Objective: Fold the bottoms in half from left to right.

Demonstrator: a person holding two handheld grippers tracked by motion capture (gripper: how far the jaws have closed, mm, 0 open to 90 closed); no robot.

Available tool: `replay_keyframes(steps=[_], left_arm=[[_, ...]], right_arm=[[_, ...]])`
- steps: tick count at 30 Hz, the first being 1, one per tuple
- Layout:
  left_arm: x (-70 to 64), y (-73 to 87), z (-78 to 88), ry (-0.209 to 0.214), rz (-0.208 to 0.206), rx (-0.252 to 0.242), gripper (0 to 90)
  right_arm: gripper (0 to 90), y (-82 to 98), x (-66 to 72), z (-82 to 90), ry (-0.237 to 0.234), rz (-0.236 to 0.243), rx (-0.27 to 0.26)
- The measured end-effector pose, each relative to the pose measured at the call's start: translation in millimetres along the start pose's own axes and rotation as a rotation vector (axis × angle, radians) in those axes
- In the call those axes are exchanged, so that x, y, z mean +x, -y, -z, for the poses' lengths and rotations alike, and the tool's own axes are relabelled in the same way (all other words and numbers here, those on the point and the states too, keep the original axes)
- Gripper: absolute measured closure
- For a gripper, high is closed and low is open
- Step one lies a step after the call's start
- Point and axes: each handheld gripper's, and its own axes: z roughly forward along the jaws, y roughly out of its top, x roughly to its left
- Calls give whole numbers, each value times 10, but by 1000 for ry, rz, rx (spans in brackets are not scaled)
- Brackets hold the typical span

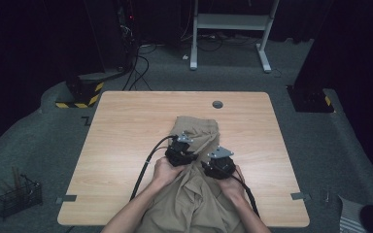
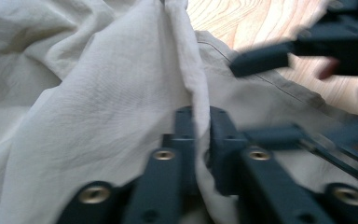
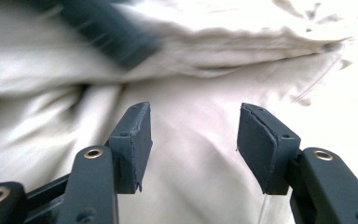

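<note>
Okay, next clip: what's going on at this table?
A person stands at a wooden table with a hand-held gripper in each hand, working on a khaki garment that lies crumpled on the near half. The left hand-held gripper is shut on a raised fold of the cloth. The right hand-held gripper hangs open just over the fabric beside it, with nothing pinched. The garment is not yet spread flat or folded.
</note>
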Motion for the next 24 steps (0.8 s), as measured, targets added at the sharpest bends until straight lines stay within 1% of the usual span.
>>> replay_keyframes(steps=[1, 3, 4, 6, 7, 10, 12, 15, 17, 18, 20, 21, 22, 24], left_arm=[[11, -5, 4, 0, 4, -5, 881], [38, -16, 10, 6, 7, -16, 886], [60, -23, 11, 12, 16, -19, 888], [113, -35, 15, 18, 40, -26, 890], [150, -45, 19, 23, 53, -28, 890], [254, -79, 51, 18, 82, -46, 892], [308, -107, 83, 23, 96, -64, 893], [361, -169, 138, 31, 100, -92, 893], [387, -209, 169, 36, 109, -111, 893], [406, -230, 187, 40, 115, -118, 893], [419, -251, 200, 43, 118, -122, 892], [433, -301, 218, 38, 105, -123, 892], [437, -317, 223, 35, 103, -129, 891], [465, -353, 224, 42, 123, -151, 891]], right_arm=[[449, 25, 26, 28, -18, 19, 9], [446, 73, 49, 19, -38, 34, 41], [447, 95, 38, -5, -49, 23, 36], [443, 96, 0, -43, -66, -29, 29], [444, 86, -3, -64, -69, -34, 24], [443, 52, 8, -141, -80, -33, -3], [440, 13, -13, -195, -91, -54, -2], [445, -70, -4, -285, -67, -58, -3], [445, -119, -3, -340, -63, -61, -3], [445, -146, -12, -370, -59, -71, -2], [447, -200, -11, -430, -36, -90, 1], [450, -238, -2, -469, -37, -98, 3], [450, -266, -8, -502, -43, -102, 3], [450, -307, -11, -549, -41, -111, 4]])
